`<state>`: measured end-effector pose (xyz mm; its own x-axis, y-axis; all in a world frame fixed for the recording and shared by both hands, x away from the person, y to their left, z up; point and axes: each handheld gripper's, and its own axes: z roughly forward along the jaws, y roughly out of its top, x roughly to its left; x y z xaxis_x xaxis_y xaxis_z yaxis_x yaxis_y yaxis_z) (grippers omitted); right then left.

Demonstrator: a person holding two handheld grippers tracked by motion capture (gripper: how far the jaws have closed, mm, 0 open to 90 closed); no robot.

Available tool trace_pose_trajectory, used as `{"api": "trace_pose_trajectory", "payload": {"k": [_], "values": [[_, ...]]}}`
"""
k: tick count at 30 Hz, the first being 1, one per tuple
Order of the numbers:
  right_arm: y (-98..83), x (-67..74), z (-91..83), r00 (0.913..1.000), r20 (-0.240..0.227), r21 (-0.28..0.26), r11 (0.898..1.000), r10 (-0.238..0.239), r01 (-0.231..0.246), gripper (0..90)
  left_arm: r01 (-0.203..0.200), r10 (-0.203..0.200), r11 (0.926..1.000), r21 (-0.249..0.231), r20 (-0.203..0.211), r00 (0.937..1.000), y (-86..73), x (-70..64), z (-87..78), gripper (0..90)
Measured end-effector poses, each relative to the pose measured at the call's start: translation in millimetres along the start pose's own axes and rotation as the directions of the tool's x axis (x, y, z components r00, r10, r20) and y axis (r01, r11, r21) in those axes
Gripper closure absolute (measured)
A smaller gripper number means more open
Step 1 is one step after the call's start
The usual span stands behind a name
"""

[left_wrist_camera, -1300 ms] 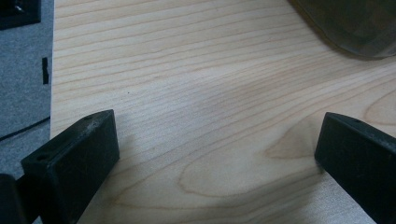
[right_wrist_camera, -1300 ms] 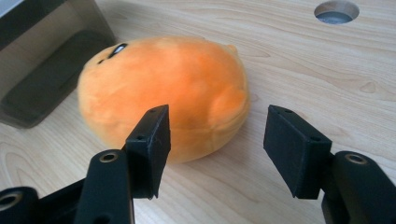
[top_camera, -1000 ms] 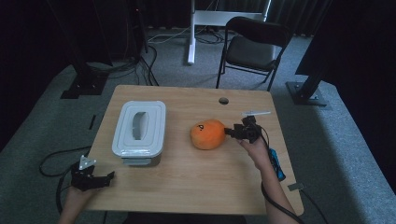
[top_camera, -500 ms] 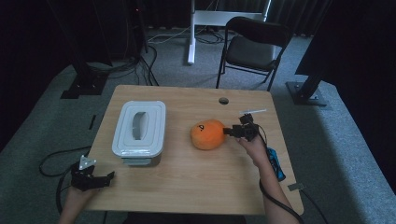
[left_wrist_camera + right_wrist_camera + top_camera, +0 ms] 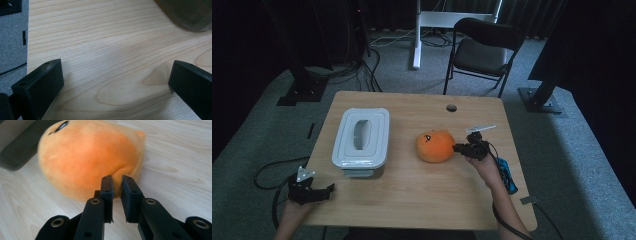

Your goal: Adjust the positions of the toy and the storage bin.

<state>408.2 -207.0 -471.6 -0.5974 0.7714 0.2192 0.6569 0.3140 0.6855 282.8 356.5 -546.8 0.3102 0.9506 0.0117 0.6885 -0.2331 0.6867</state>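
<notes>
We're looking at a dim room, grey carpet, a black chair (image 5: 484, 50) pushed back behind a light wooden table (image 5: 412, 195). On the table sit a white lidded box (image 5: 361, 137) on the left half and an orange plush (image 5: 435, 146) about in the middle, with the box and plush clearly apart from each other.

The thing that matters here: the plush lies straight ahead of the right gripper (image 5: 458, 148), on its left as seen from the high view, and the tips are right at the plush's right-hand edge. In the right gripper view the jaws are nearly together, with just a thin slot between them, and they seem to be pinching a small fold of orange fabric low on the plush's side. We can't quite see how much fabric is actually in there, so call it a likely pinch rather than a sure one. The plush is a squat, rounded blob, no real long axis to speak of, with its face markings on the far side from the jaws.

The left gripper (image 5: 323, 191) is way off at the near-left table edge, jaws spread wide over bare wood, holding nothing. So the right hand (image 5: 486, 166) is by far the nearer one, and we'd guess any lift or drag comes from that side.
</notes>
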Motion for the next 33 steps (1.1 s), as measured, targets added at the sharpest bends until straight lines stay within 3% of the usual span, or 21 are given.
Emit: {"api": "trace_pose_trajectory", "payload": {"k": [9,13,20,22,26,33], "values": [[-8.1,25.0,-4.9,0.9992,-0.027,-0.008,1.0,-0.03,0.03,78.0,0.0,0.0,1.0,0.0,0.0,1.0,0.0,0.0,0.0,0.1],[-11.4,36.6,-5.2,0.9981,-0.054,-0.011,1.0,-0.029,0.029,71.2,0.0,0.0,1.0,0.0,0.0,1.0,0.0,0.0,0.0,0.1],[-12.5,52.2,-1.7,0.9976,-0.062,-0.01,0.999,-0.033,0.032,63.1,0.0,0.0,1.0,0.0,0.0,1.0,0.0,0.0,0.0,0.1],[-12.0,59.1,0.3,0.9967,-0.071,-0.007,0.999,-0.04,0.039,57.0,0.0,0.0,1.0,0.0,0.0,1.0,0.0,0.0,0.0,0.1],[-12.2,65.1,2.0,0.9962,-0.086,0.018,1.0,-0.013,0.015,50.2,0.0,0.0,1.0,0.0,0.0,1.0,0.0,0.0,0.0,0.1],[-10.6,69.8,-1.1,0.994,-0.107,-0.001,1.0,-0.022,0.022,43.2,0.0,0.0,1.0,0.0,0.0,1.0,0.0,0.0,0.0,0.1]]}}
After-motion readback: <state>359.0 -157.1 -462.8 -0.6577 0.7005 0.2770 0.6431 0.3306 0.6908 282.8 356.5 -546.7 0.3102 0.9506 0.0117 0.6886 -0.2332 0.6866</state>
